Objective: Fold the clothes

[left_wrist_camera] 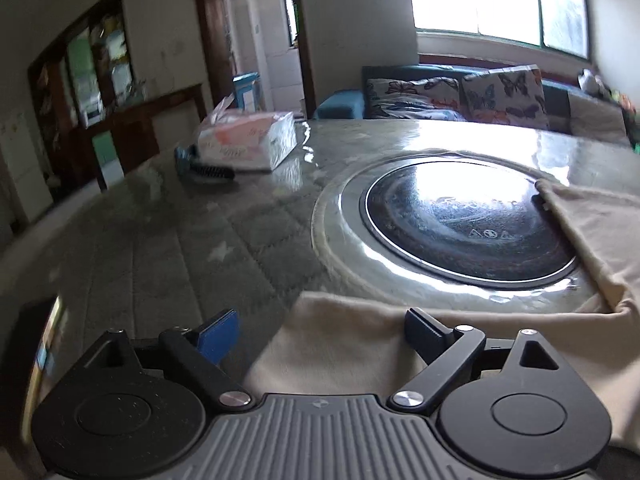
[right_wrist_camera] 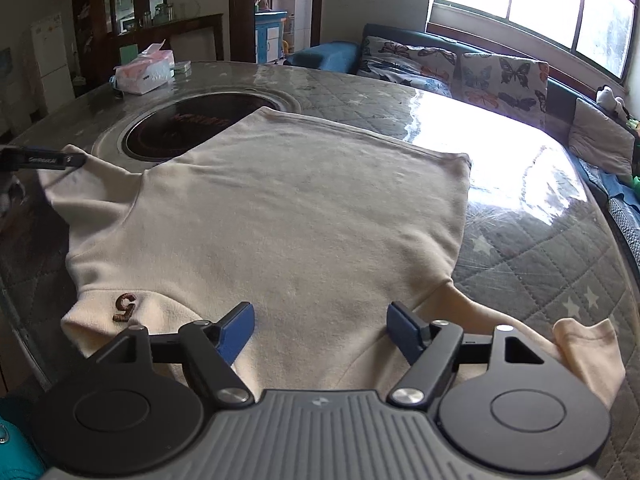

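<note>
A cream T-shirt [right_wrist_camera: 288,208] lies spread flat on the round table [right_wrist_camera: 560,264], its collar with a brown "G" mark [right_wrist_camera: 126,307] nearest me. My right gripper [right_wrist_camera: 320,330] is open just above the collar end, its blue fingers [right_wrist_camera: 236,330] apart, holding nothing. In the left wrist view my left gripper [left_wrist_camera: 320,336] is open over the edge of the shirt's left sleeve [left_wrist_camera: 348,344]. The left gripper's finger also shows in the right wrist view [right_wrist_camera: 44,160] at the sleeve tip. The shirt's hem corner [left_wrist_camera: 592,232] overlaps the black hotplate [left_wrist_camera: 468,220].
A tissue pack [left_wrist_camera: 248,140] and a dark brush [left_wrist_camera: 208,168] lie at the table's far left. A sofa with butterfly cushions [right_wrist_camera: 460,68] runs behind the table under the window. A teal object [right_wrist_camera: 16,448] sits at the lower left edge.
</note>
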Demonstrator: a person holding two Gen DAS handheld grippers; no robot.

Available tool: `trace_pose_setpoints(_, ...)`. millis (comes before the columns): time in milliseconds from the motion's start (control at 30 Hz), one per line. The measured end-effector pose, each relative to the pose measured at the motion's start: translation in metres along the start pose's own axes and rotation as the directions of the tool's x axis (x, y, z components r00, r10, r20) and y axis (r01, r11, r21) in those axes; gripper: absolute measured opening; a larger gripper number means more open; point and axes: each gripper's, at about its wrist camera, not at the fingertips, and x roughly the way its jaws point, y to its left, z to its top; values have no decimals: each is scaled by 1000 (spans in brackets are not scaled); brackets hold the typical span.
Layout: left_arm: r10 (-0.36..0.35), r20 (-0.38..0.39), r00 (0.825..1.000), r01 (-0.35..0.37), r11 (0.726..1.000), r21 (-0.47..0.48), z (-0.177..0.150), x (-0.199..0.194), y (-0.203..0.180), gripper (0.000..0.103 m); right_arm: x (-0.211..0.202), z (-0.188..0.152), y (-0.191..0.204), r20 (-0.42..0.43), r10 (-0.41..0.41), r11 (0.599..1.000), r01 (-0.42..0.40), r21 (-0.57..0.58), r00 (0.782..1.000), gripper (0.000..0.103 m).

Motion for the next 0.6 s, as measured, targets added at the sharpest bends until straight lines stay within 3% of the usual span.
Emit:
trace_pose_setpoints(167, 11, 2, 1000, -11, 999, 53, 12, 11, -4, 91, 1, 0, 0, 2, 5, 1000, -5, 5, 1000, 77)
trace_pose_setpoints(400, -7, -41, 999, 6, 1000, -24, 7, -1, 13, 92, 1, 0, -2, 3, 13, 1000, -13, 4, 1000, 77)
trace_pose_setpoints(600, 63, -40, 997, -62, 998, 22, 6, 8, 14, 98, 4, 2, 1, 2, 24, 1000, -24, -3, 1000, 81)
